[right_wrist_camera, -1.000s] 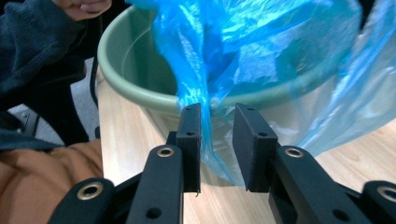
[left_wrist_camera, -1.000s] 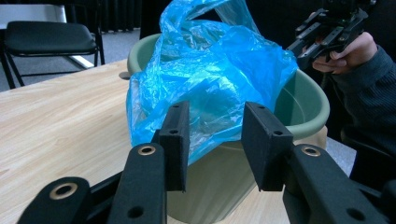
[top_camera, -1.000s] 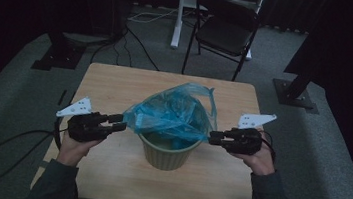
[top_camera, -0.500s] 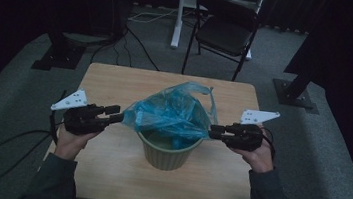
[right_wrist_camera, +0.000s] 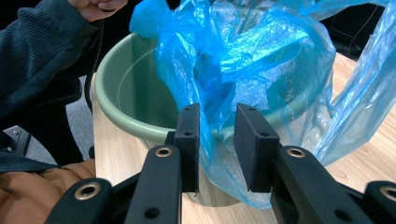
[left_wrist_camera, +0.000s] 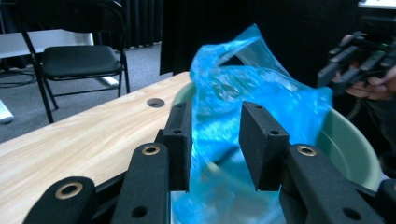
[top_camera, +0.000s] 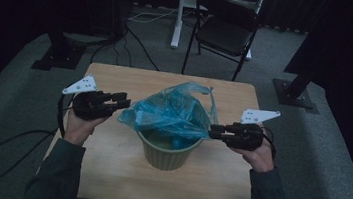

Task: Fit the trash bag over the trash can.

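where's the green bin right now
In the high view the green bin stands on the wooden table, near its middle, between the left gripper and right gripper, with the blue plastic bag bunched over its rim.

- The left gripper (top_camera: 123, 99) is held in the person's left hand (top_camera: 81, 124), at the left of the high view, and is pointed inward toward the middle.
- Its jaws are seen parted in the left gripper view, with a clear gap between the two black pads; they have just been closing a little, and thin blue plastic is seen in the gap.
- The right gripper (top_camera: 212, 130) is held in the right hand (top_camera: 258, 151), and is pointed inward, facing the left one.
- Its jaws are also parted, again with blue film in the gap between the pads.
- Both forearms are covered by dark sleeves.
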### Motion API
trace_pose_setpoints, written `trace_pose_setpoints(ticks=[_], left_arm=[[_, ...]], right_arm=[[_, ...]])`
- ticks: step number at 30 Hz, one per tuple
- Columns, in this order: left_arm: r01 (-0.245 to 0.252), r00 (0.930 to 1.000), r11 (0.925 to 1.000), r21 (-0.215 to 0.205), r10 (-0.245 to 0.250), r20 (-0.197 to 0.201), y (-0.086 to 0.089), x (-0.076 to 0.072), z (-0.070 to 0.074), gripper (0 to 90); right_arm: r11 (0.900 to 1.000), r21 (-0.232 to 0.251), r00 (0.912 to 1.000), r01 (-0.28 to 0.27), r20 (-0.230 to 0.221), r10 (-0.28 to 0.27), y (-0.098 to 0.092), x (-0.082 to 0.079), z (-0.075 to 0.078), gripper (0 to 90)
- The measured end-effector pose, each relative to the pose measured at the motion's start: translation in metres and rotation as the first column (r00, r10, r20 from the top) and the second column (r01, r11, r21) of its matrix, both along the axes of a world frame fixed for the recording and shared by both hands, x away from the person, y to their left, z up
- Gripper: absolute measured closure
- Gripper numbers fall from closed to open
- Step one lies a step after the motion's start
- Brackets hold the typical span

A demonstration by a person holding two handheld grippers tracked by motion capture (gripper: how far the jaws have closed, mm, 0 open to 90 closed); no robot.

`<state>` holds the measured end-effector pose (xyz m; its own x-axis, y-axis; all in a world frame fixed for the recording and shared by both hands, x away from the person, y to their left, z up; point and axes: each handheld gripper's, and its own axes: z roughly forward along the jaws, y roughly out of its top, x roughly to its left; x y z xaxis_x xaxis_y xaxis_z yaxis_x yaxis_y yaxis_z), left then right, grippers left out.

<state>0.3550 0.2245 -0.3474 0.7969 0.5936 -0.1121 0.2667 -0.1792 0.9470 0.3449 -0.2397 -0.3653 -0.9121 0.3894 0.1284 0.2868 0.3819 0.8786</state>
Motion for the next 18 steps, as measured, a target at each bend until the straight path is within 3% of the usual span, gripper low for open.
trace_pose_setpoints(ticks=[12,13,17,18], left_arm=[[0.011,0.9997,0.9991,0.04,-0.01,-0.022,-0.024,0.031,0.007,62.3],[0.011,0.9994,0.9983,0.058,-0.009,-0.033,-0.032,0.039,0.006,61.1],[0.025,0.9983,0.9965,0.08,-0.02,-0.054,-0.041,0.047,0.005,59.2],[0.024,0.9977,0.9938,0.109,-0.017,-0.066,-0.048,0.052,0.003,58.7]], right_arm=[[0.999,0.013,0.999,0.04,0.022,-0.04,0.0,0.004,0.006,71.0],[0.998,0.014,0.9981,0.059,0.021,-0.059,0.002,0.008,0.006,71.0],[0.997,0.01,0.9963,0.082,0.024,-0.082,0.006,0.013,0.007,69.9],[0.996,0.012,0.996,0.086,0.022,-0.087,0.008,0.015,0.007,69.5]])
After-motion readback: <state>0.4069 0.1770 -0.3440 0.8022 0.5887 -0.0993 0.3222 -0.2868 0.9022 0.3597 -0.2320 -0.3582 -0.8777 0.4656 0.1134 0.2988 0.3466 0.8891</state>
